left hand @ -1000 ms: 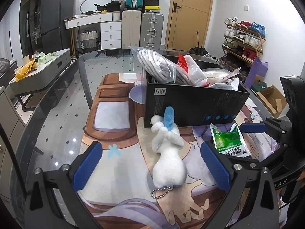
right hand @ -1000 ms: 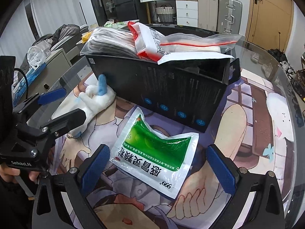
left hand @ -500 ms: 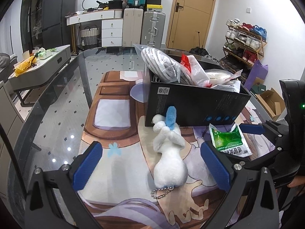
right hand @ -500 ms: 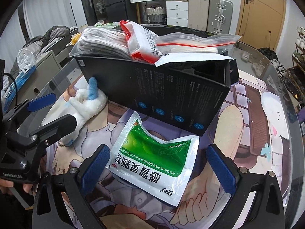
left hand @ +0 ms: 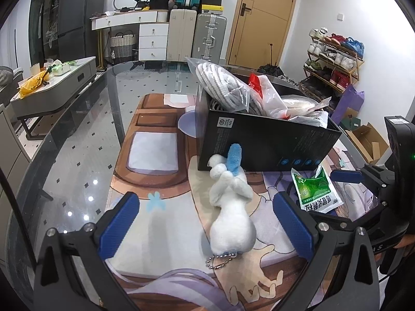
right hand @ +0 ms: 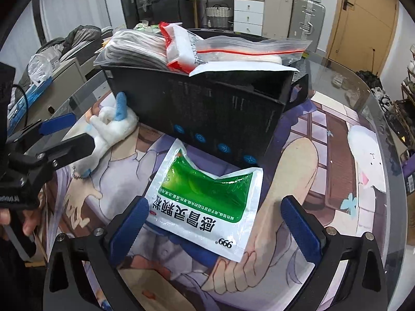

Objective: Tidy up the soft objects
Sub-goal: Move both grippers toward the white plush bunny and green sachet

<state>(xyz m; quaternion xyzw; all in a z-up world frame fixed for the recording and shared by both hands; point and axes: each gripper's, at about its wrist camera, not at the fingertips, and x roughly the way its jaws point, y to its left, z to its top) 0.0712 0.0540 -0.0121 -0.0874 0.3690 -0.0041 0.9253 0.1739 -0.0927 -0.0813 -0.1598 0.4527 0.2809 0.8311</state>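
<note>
Filling up already, the box [left hand: 259, 140] holds bags; toy [left hand: 230, 207] and packet [right hand: 205, 197] lie loose between the spread, empty left gripper [left hand: 207, 223] and right gripper [right hand: 215, 223].

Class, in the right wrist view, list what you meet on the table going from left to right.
Left gripper → white plush toy → green-and-white sachet → right end of the black box, which stands behind the sachet.

Both claws hover spread wide above the tabletop [left hand: 77, 134], holding nothing: left claw [left hand: 205, 224] beside right claw [right hand: 216, 224].
</note>
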